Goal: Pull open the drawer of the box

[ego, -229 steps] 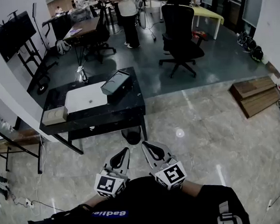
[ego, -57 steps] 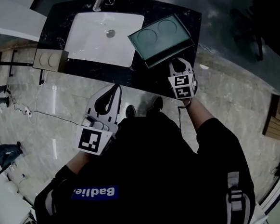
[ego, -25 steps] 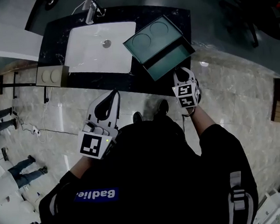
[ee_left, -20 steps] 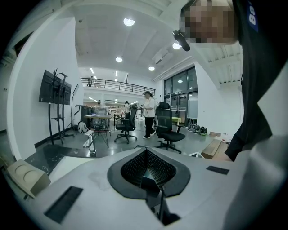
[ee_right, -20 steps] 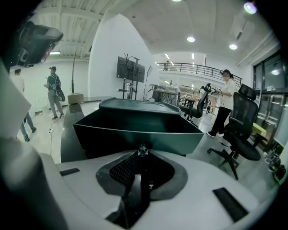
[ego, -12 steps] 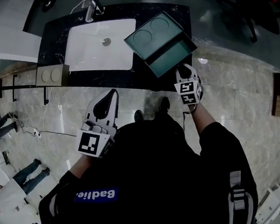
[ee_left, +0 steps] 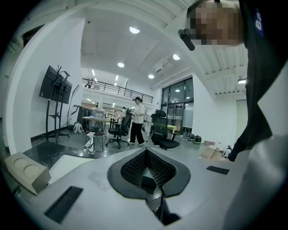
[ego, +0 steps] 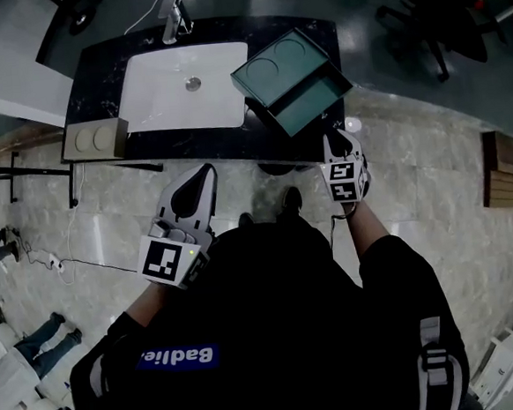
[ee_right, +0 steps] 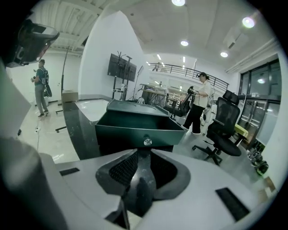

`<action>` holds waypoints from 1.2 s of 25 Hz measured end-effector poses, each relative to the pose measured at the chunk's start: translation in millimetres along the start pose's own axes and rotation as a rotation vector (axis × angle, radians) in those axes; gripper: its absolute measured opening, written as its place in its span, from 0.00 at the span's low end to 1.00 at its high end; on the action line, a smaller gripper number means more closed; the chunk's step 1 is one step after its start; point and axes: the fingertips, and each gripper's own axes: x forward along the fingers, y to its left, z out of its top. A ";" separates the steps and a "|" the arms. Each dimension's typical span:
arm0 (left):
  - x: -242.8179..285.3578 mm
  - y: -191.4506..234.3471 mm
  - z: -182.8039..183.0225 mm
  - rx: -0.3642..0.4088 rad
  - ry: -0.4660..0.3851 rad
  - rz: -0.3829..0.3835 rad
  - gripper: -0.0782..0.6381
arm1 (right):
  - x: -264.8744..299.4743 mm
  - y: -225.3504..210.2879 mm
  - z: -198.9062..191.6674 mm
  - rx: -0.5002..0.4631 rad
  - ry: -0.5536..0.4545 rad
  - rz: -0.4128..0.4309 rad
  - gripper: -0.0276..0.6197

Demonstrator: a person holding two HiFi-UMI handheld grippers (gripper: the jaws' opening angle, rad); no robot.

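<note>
Drawer [ego: 306, 109] juts open from the box [ego: 277, 62]; right gripper [ego: 334, 140], jaws together, seemingly just clear of its knob [ee_right: 147, 142]; left gripper [ego: 204, 172] likewise closed.

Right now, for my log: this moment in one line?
drawer: open; right gripper: jaws together, near knob; left gripper: jaws together, empty

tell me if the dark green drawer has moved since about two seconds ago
Yes. The dark green drawer has slid further out of the dark green box, toward the person and the front edge of the black counter.
</note>
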 end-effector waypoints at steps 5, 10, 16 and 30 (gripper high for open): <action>-19.6 -6.2 -1.8 -0.010 -0.014 -0.058 0.10 | -30.7 14.7 6.3 0.042 -0.015 -0.044 0.15; -39.4 -10.3 -3.5 -0.020 -0.045 -0.106 0.10 | -63.9 35.8 25.0 0.083 -0.049 -0.075 0.15; -52.4 -16.3 -20.5 -0.019 -0.027 -0.187 0.10 | -104.4 62.5 42.0 0.109 -0.078 -0.094 0.15; -45.4 -53.8 -38.8 -0.011 0.009 -0.240 0.10 | -193.1 76.4 71.1 0.252 -0.179 -0.096 0.15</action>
